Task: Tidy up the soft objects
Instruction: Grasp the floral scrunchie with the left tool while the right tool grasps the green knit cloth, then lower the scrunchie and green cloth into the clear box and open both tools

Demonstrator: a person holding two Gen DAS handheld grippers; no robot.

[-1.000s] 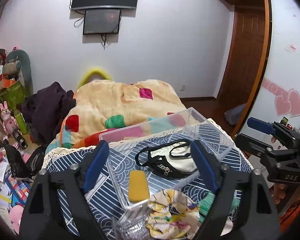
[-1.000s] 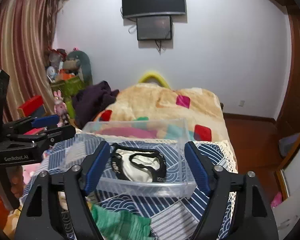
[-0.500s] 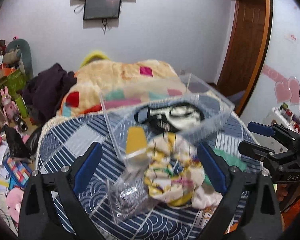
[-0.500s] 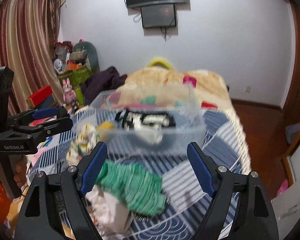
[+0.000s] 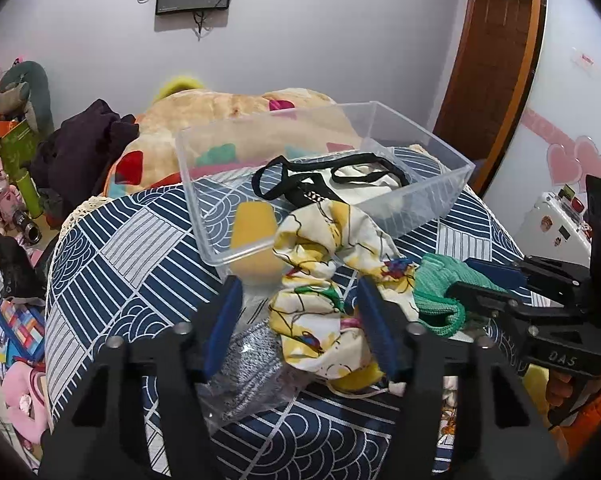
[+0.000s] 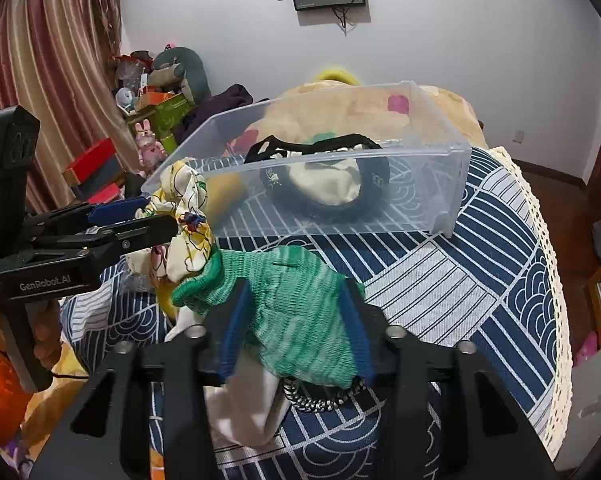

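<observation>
A clear plastic bin (image 5: 420, 196) stands on the blue patterned tablecloth (image 5: 112, 264). It holds a cream and black cloth item (image 5: 356, 180) and a yellow sponge (image 5: 256, 236). A floral yellow-white cloth (image 5: 324, 280) lies before the bin, between the fingers of my left gripper (image 5: 296, 300), which is open around it. A green knit cloth (image 6: 296, 312) lies between the fingers of my right gripper (image 6: 292, 312), open around it. The green cloth also shows in the left wrist view (image 5: 440, 292).
A silver glittery item in clear wrap (image 5: 248, 360) lies by the left fingers. A metal chain (image 6: 320, 400) and white cloth (image 6: 244, 412) lie under the green knit. A bed with a patchwork quilt (image 5: 228, 120) stands behind the table. Toys and clutter (image 5: 12, 184) fill the left floor.
Both grippers have dropped toward the table and moved forward. Their fingers have narrowed, the left around the floral cloth and the right around the green knit.
</observation>
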